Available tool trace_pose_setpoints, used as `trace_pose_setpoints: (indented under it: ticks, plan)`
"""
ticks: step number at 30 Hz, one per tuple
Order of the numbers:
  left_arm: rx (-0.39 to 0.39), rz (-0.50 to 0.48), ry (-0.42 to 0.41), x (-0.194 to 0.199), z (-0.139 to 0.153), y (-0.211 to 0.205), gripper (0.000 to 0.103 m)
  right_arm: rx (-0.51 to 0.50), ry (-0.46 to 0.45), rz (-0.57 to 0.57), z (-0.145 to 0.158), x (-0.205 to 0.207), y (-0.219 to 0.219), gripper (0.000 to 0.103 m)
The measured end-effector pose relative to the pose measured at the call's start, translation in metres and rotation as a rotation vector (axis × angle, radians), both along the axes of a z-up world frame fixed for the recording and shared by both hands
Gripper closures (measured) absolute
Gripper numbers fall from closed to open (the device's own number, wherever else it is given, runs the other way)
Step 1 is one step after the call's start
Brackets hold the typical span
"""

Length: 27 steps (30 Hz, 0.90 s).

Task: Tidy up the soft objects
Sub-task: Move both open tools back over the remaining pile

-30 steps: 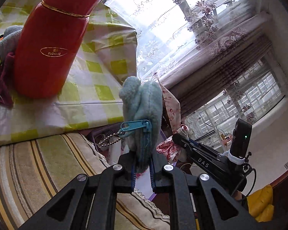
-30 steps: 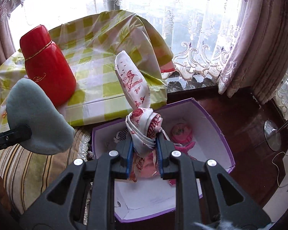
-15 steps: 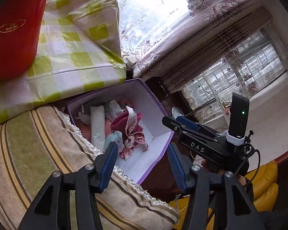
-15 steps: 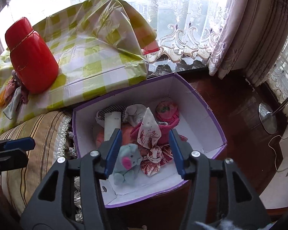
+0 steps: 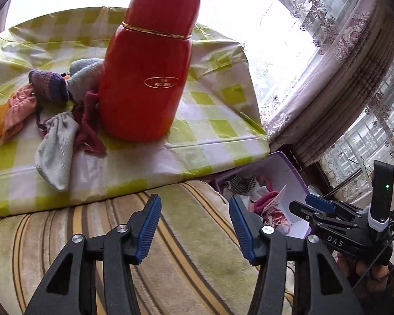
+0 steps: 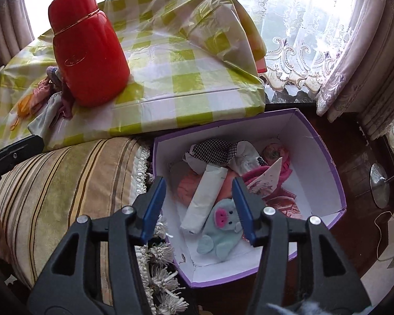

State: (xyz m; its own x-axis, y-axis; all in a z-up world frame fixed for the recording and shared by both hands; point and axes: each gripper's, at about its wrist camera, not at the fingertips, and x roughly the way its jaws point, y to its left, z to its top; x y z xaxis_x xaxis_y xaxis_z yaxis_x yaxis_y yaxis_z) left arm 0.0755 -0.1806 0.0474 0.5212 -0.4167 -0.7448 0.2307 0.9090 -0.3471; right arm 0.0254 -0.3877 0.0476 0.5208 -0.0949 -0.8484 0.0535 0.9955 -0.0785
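Observation:
A purple box (image 6: 312,134) with white inside walls stands on the floor and holds several soft things: a light blue plush toy (image 6: 220,233), a red-and-white patterned cloth (image 6: 265,181), a checked cloth (image 6: 212,152). The box also shows in the left wrist view (image 5: 283,160). On the green checked tablecloth lie a grey pouch (image 5: 56,149), a purple knit sock (image 5: 48,85) and pink cloths (image 5: 18,110). My left gripper (image 5: 195,225) is open and empty over the striped cushion (image 5: 65,223). My right gripper (image 6: 199,207) is open and empty above the box.
A tall red flask (image 5: 149,73) stands on the checked tablecloth (image 5: 210,136), right of the loose cloths; it also shows in the right wrist view (image 6: 86,52). Lace curtains (image 6: 302,39) hang behind. A lamp base (image 6: 379,183) sits on the dark wood floor right of the box.
Both grippers opened and dropped their loads into the box: the blue plush from the left, the patterned cloth from the right. My left gripper has since swung back toward the table.

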Motion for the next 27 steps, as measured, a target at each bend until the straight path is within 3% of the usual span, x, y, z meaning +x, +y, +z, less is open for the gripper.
trace_pose_setpoints:
  ticks: [3,8,12,20,27]
  plan:
    - [0.035,0.068,-0.003,0.004,-0.001,0.03,0.048,0.005,0.009,0.047,-0.004,0.005,0.023,0.047]
    - [0.169,0.176,-0.037,0.005,-0.002,0.072,0.048,0.018,0.018,0.117,-0.008,0.014,0.062,0.047]
    - [0.214,0.273,-0.024,0.007,-0.008,0.111,0.048,0.005,0.008,0.162,-0.01,0.022,0.087,0.045]
    - [0.212,0.446,0.019,0.013,-0.019,0.178,0.048,0.019,0.027,0.235,-0.022,0.044,0.128,0.044]
    - [0.209,0.511,0.039,0.028,-0.025,0.207,0.038,0.055,0.027,0.284,-0.028,0.063,0.16,0.04]
